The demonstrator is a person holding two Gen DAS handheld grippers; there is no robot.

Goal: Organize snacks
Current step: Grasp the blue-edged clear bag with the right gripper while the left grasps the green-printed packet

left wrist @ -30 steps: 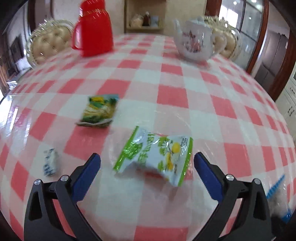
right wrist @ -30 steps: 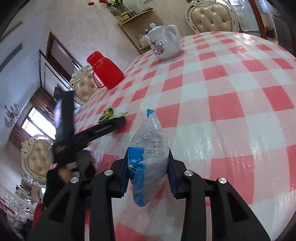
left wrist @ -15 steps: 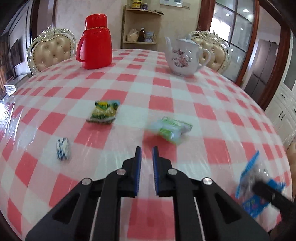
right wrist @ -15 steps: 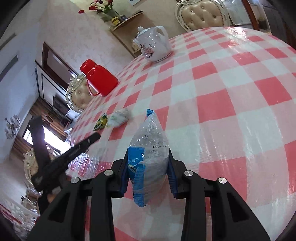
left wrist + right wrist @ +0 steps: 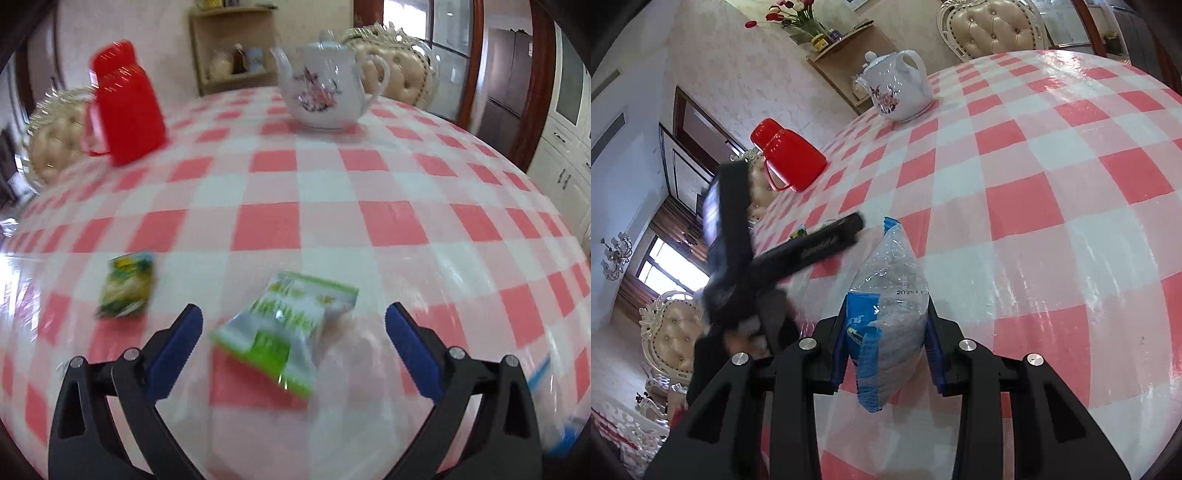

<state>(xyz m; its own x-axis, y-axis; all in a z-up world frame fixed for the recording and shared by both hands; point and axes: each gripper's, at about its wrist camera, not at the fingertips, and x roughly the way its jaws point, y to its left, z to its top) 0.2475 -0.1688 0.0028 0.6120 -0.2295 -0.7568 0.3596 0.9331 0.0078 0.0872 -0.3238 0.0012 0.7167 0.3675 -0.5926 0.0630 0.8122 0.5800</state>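
Observation:
A green-and-white snack packet point(image 5: 284, 332) lies on the red-and-white checked tablecloth point(image 5: 388, 229). My left gripper point(image 5: 293, 314) hangs over it with its jaws opening wide. The packet sits between the blue pads point(image 5: 177, 343), which stand clear of it on both sides. A yellow-green packet point(image 5: 127, 291) lies to the left of that gripper. My right gripper point(image 5: 888, 310) is shut on a clear-and-blue packet point(image 5: 890, 266), held upright above the table. In the right wrist view the left gripper's finger point(image 5: 827, 243) reaches in from the left, blurred.
A red thermos jug point(image 5: 123, 103) stands at the back left and a white flowered teapot point(image 5: 325, 96) at the back middle. Padded chairs point(image 5: 402, 74) ring the round table. A wooden shelf point(image 5: 236, 48) is on the far wall.
Half a second ago the left gripper was shut and farther from the green-and-white packet. Now its jaws are wide and straddle the packet. The right gripper keeps its packet and has hardly moved.

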